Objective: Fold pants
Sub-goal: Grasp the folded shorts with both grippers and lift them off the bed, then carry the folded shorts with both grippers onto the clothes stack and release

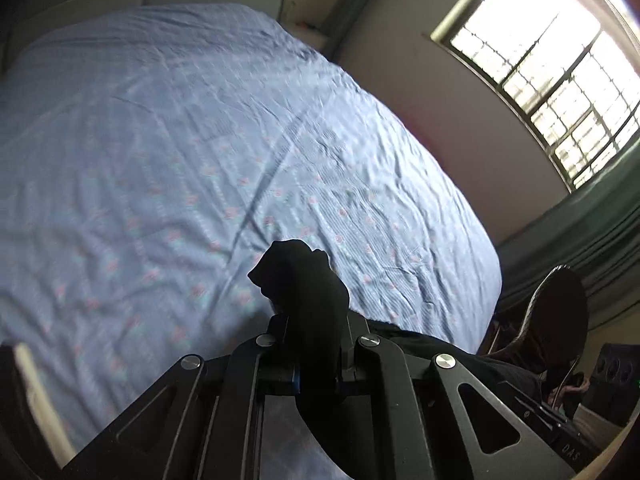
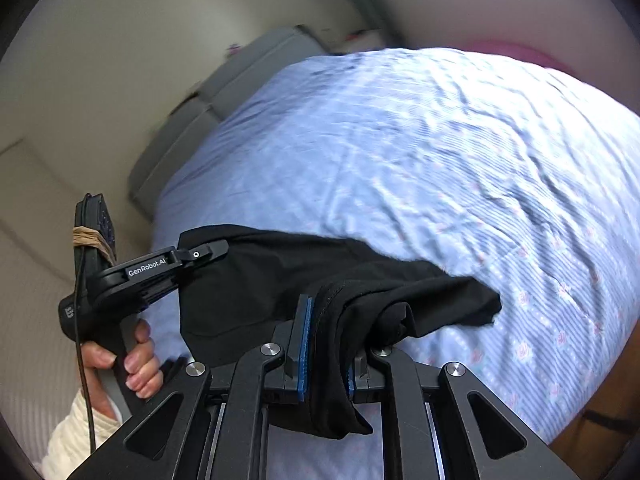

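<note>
The black pants (image 2: pixel 280 280) hang stretched between my two grippers above the near edge of the bed. My right gripper (image 2: pixel 326 312) is shut on a bunched edge of the pants, its blue pads (image 2: pixel 306 344) pressing the cloth. My left gripper (image 1: pixel 314 320) is shut on another bunch of the pants (image 1: pixel 304 292), which sticks up between its fingers. In the right wrist view the left gripper (image 2: pixel 208 254) shows at the left, held in a hand, pinching the pants' far corner.
The bed (image 1: pixel 180 140) wears a wrinkled light-blue sheet (image 2: pixel 440 160) with small pink flowers. A grey headboard (image 2: pixel 192 128) stands at its far end. A bright barred window (image 1: pixel 552 72) and a dark curtain (image 1: pixel 580 232) lie to the right.
</note>
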The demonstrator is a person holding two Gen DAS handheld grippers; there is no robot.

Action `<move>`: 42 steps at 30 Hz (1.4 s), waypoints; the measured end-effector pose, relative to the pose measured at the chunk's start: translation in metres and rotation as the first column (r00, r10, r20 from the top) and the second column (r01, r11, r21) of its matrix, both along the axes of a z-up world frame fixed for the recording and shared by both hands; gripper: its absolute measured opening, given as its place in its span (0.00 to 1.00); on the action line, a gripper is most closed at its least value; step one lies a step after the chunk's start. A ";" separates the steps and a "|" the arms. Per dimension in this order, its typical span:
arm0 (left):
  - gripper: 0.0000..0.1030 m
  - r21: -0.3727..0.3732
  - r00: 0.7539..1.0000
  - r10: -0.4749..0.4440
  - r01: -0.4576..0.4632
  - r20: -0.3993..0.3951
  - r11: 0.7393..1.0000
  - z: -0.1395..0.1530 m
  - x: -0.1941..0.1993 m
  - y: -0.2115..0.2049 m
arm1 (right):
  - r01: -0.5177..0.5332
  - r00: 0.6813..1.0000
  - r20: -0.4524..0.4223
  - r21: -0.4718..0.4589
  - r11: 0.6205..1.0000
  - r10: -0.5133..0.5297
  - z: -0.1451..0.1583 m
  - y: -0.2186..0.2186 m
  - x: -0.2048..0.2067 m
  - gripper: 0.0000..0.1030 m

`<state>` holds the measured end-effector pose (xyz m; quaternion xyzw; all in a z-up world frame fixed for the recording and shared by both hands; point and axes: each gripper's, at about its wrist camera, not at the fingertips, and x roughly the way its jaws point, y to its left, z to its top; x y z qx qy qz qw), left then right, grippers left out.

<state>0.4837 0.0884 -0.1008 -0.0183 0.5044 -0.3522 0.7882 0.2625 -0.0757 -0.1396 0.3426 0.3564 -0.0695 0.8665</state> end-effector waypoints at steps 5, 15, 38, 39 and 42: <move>0.11 -0.052 0.994 0.111 -0.110 0.014 0.993 0.037 -0.042 0.081 | -0.142 0.989 0.028 -0.026 0.990 0.143 0.034 0.056 -0.008 0.14; 0.11 -0.095 0.964 0.253 -0.245 0.083 0.965 0.104 -0.088 0.261 | -0.309 0.942 0.121 -0.059 0.949 0.314 0.089 0.205 -0.005 0.14; 0.11 -0.078 0.963 0.264 -0.260 0.046 0.962 0.147 0.038 0.477 | -0.311 0.935 0.140 -0.116 0.943 0.325 0.135 0.426 0.084 0.14; 0.11 -0.078 0.968 0.247 -0.243 0.038 0.967 0.142 0.047 0.479 | -0.297 0.941 0.132 -0.116 0.948 0.311 0.132 0.429 0.088 0.14; 0.11 -0.092 0.982 0.187 -0.186 0.000 0.978 0.127 0.079 0.482 | -0.224 0.967 0.094 -0.115 0.968 0.235 0.124 0.443 0.103 0.14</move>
